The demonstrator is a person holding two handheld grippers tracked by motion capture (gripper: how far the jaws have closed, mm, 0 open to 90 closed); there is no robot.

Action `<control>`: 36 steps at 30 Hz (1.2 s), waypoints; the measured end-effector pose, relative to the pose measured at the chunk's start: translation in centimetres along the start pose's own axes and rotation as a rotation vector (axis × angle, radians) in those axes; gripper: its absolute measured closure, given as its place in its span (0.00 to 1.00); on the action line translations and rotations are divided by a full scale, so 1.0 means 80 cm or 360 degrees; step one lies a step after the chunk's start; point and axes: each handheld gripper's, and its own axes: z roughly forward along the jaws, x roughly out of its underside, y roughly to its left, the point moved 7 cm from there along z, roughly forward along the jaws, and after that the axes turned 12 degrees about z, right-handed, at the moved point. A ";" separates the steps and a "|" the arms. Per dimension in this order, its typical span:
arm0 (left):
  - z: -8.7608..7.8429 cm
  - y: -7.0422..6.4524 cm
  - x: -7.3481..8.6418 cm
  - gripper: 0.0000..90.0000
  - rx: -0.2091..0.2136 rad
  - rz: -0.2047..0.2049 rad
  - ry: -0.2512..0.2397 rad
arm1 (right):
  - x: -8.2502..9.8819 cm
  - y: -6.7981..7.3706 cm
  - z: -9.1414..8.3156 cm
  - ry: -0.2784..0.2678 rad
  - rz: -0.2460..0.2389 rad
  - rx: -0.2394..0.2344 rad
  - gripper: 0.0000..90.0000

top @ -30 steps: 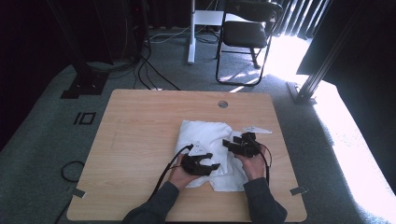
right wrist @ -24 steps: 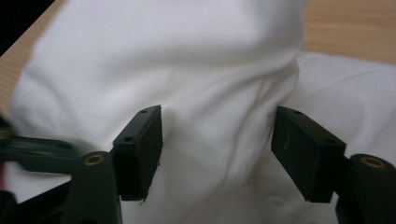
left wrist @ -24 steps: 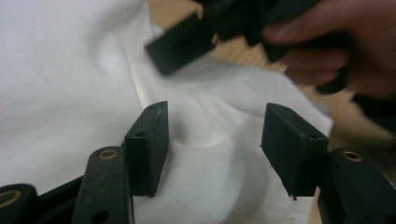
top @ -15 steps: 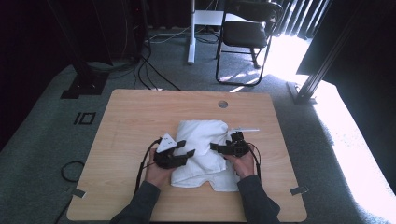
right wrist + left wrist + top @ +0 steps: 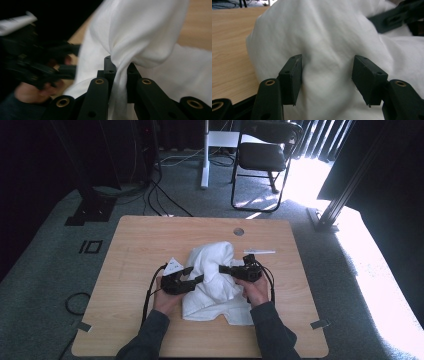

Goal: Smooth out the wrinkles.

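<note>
Cloth handling, mid-table: two grippers working one bunched white cloth (image 5: 218, 280).
Right gripper (image 5: 119, 68) has just been closing and now pinches a gathered fold tight between its jaws. Left gripper (image 5: 325, 77) stands wide, jaws either side of a bulge of cloth, pads not pressing. Cloth lies heaped at the centre of the wooden table (image 5: 135, 245). Risk: a pull by the right alone may drag the whole heap, since the left has no hold.

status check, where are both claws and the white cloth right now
Right claw just closed, pinching a fold of the white cloth. Left claw open, cloth bulging between its jaws. Cloth bunched mid-table. Nothing in the way.
</note>
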 end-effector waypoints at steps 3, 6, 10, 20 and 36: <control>-0.002 -0.004 -0.014 0.48 0.0012 0.0012 -0.0041 | -0.014 0.020 -0.013 -0.0067 -0.0053 -0.0068 0.95; -0.003 -0.013 -0.034 0.49 0.0039 0.0037 -0.0103 | -0.027 0.036 -0.033 -0.0142 -0.0129 -0.0103 0.95; 0.018 -0.034 -0.049 0.50 0.0081 0.0110 -0.0084 | -0.034 0.030 -0.065 -0.0229 -0.0134 -0.0010 0.95; 0.088 -0.077 -0.025 0.50 0.0167 0.0219 0.0107 | 0.029 -0.113 -0.119 -0.0152 0.0060 0.0578 0.86; 0.102 -0.086 -0.019 0.46 0.0138 0.0294 0.0171 | 0.002 -0.046 -0.096 -0.0199 -0.0668 0.0782 0.34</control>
